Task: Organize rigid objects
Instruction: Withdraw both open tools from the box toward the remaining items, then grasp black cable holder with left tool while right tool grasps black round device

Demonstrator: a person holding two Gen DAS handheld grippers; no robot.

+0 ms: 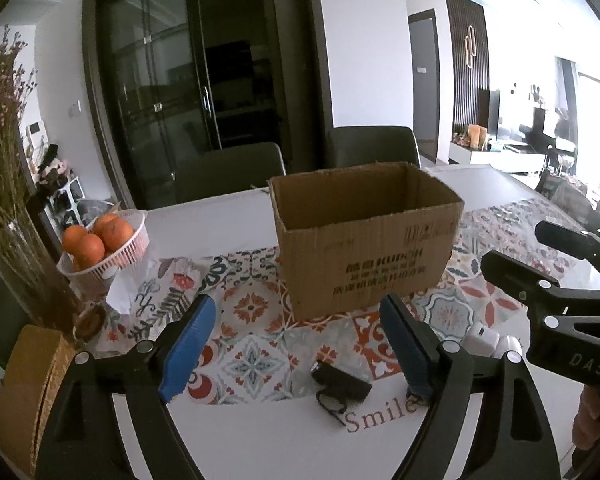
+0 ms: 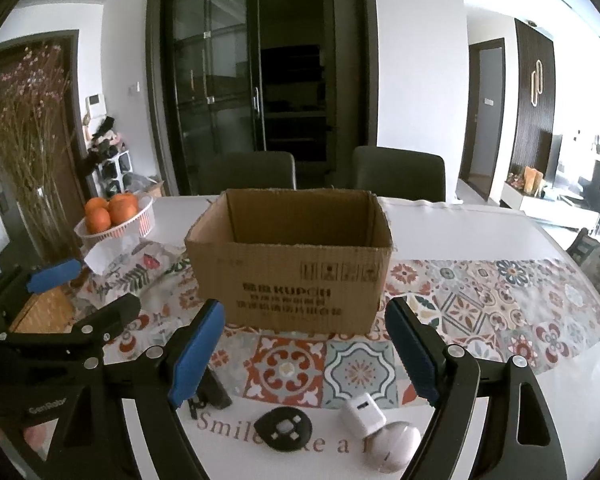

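Your left wrist view hides most of the white charger (image 1: 485,339) behind the left gripper's right finger (image 1: 410,354). In the right wrist view, the black rectangular device (image 2: 216,390) near the table's front edge sits partly behind the right gripper's left finger (image 2: 196,354). The cardboard box (image 2: 290,270) floor stays out of sight behind its front wall, and its printed label is blurred, possibly reading "KUPCH".

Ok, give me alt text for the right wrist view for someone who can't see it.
The open right gripper holds nothing above a patterned table runner, facing an open cardboard box. Near its fingers lie a white charger, a pale case, a black disc and a black device.
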